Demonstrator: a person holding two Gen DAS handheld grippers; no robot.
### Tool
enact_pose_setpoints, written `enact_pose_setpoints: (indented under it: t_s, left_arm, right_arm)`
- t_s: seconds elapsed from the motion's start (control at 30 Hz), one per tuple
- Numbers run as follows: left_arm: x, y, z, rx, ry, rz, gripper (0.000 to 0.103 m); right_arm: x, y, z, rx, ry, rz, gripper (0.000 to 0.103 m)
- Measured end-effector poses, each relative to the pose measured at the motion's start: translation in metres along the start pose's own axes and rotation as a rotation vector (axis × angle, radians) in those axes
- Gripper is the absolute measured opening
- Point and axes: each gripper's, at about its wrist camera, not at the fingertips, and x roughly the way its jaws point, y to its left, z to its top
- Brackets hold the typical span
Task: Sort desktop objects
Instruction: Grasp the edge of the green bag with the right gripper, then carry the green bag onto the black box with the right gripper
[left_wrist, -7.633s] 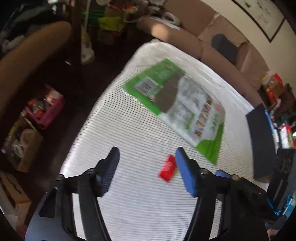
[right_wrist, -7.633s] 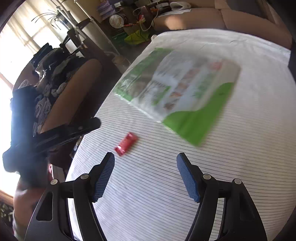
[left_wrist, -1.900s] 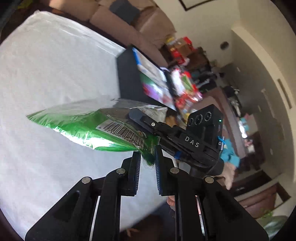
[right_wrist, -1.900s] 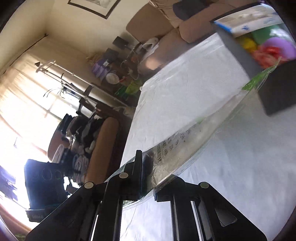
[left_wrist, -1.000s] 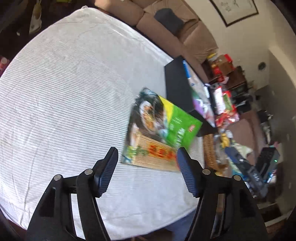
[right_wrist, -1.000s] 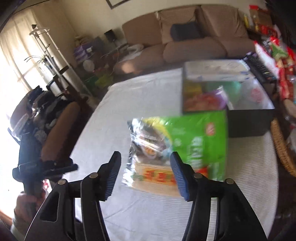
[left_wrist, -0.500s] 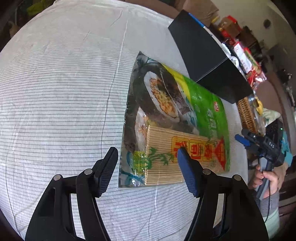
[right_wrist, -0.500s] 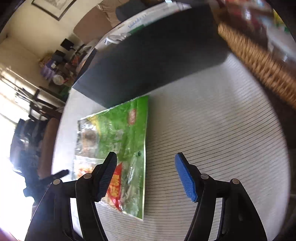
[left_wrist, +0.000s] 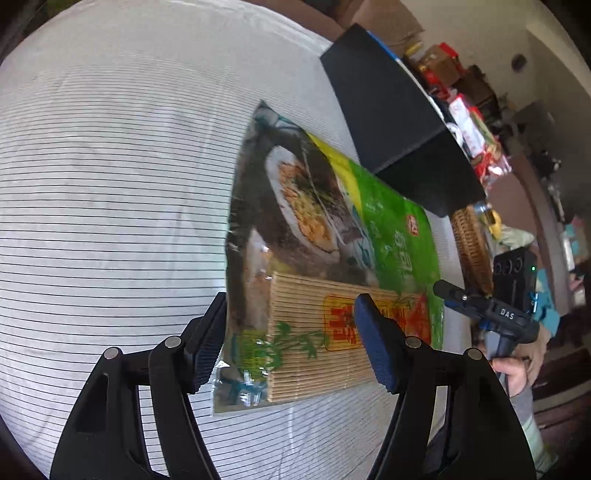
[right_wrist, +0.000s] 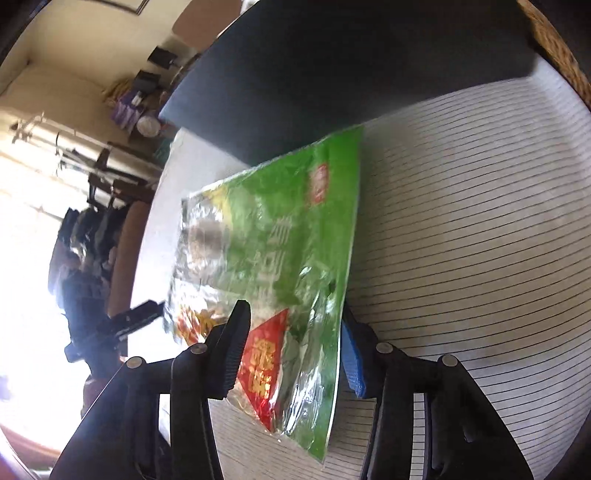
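A flat green seaweed packet with a bamboo rolling mat inside (left_wrist: 332, 258) lies on the striped white tablecloth (left_wrist: 110, 184), next to a black box (left_wrist: 391, 110). My left gripper (left_wrist: 288, 343) is open, its fingers straddling the packet's near end just above it. My right gripper (right_wrist: 291, 354) is open over the packet's (right_wrist: 280, 236) other end, low to the table, fingers on either side of its corner. The right gripper also shows in the left wrist view (left_wrist: 443, 288) beyond the packet. The black box (right_wrist: 351, 74) stands just behind the packet.
A wicker basket (left_wrist: 472, 243) sits past the table edge by the box, with snack packs and clutter behind it. A chair draped with clothes (right_wrist: 92, 229) stands at the table's far side. The tablecloth (right_wrist: 480, 221) stretches to the packet's right.
Both grippers let go of the packet, which now lies face up by the box. In the last half second both have come lower and closer over its two ends.
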Motion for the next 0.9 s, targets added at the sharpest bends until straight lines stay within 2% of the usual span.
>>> enact_pose_setpoints:
  t_s: [0.17, 0.3, 0.47, 0.57, 0.63, 0.73, 0.83, 0.9]
  left_arm:
    - [0.002, -0.005, -0.007, -0.008, 0.004, -0.079, 0.064]
    - [-0.004, -0.011, -0.013, 0.009, 0.021, -0.108, 0.064]
    - [-0.039, -0.042, -0.031, 0.058, 0.014, -0.139, 0.065]
    - [-0.069, -0.071, -0.033, 0.100, -0.009, -0.153, 0.066]
    - [-0.084, -0.093, -0.021, 0.115, -0.032, -0.165, 0.068]
    - [-0.097, -0.132, 0.017, 0.156, -0.074, -0.167, 0.070]
    - [-0.091, -0.166, 0.069, 0.172, -0.081, -0.168, 0.072]
    - [-0.080, -0.181, 0.105, 0.162, -0.082, -0.179, 0.072]
  right_arm:
    - [0.005, 0.014, -0.005, -0.070, -0.006, -0.051, 0.043]
    - [-0.005, 0.018, -0.008, -0.093, -0.047, -0.041, 0.041]
    - [-0.041, 0.034, -0.025, -0.128, -0.121, -0.037, 0.041]
    - [-0.071, 0.041, -0.036, -0.119, -0.169, 0.002, 0.041]
    - [-0.092, 0.045, -0.035, -0.119, -0.194, 0.001, 0.041]
    - [-0.121, 0.053, -0.013, -0.117, -0.241, 0.016, 0.041]
    - [-0.148, 0.060, 0.032, -0.131, -0.293, 0.007, 0.041]
    - [-0.162, 0.058, 0.076, -0.131, -0.317, -0.006, 0.041]
